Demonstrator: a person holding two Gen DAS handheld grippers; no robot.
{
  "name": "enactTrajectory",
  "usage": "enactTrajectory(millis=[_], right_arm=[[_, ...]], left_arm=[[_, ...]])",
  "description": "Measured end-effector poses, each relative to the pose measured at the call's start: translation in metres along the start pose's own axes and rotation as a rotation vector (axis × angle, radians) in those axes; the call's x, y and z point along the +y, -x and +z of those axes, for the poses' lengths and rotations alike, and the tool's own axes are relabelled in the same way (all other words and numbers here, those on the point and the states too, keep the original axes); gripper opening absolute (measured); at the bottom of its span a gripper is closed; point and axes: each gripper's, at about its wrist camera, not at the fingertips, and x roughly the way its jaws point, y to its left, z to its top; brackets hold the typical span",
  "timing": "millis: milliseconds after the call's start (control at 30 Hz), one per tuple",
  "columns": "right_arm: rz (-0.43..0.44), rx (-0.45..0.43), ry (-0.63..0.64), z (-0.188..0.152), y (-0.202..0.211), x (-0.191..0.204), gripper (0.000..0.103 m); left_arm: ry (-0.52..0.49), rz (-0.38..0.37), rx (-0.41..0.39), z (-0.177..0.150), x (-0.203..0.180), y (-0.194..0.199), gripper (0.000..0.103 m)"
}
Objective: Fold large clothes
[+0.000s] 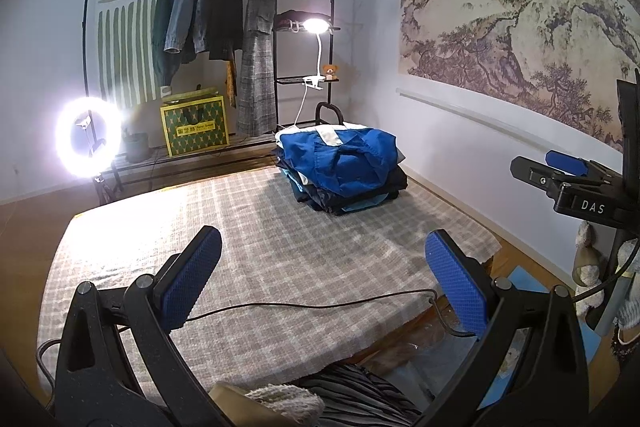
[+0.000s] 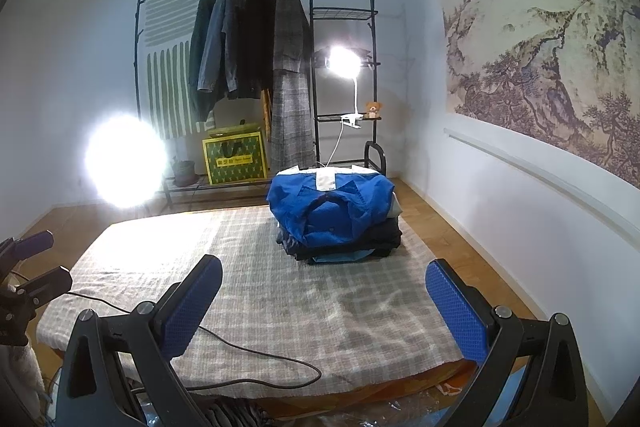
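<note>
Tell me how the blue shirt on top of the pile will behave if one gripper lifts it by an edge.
The blue shirt looks thin and creased, so it will probably droop and unfold. It lies loosely on the folded pile, so it should likely come away alone. Both grippers, left and right, are open and empty.

A ring light (image 1: 89, 138) glows beside the clothes rack (image 1: 208, 39), near a yellow-green box (image 1: 195, 125).
</note>
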Motion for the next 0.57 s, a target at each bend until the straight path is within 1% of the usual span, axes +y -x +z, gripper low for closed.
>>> enactTrajectory(millis=[267,400,567], right_arm=[[-0.003,0.011,-0.002,-0.003,-0.003,0.002,0.103],[-0.003,0.018,-0.001,-0.005,-0.004,0.004,0.103],[-0.003,0.025,-0.006,-0.006,-0.005,0.005,0.103]], left_arm=[[0.003,-0.002,0.019,-0.004,0.007,-0.009,0.103],[0.001,-0.005,0.013,-0.004,0.009,-0.009,0.103],[-0.002,0.010,-0.007,-0.005,0.012,-0.009,0.103]])
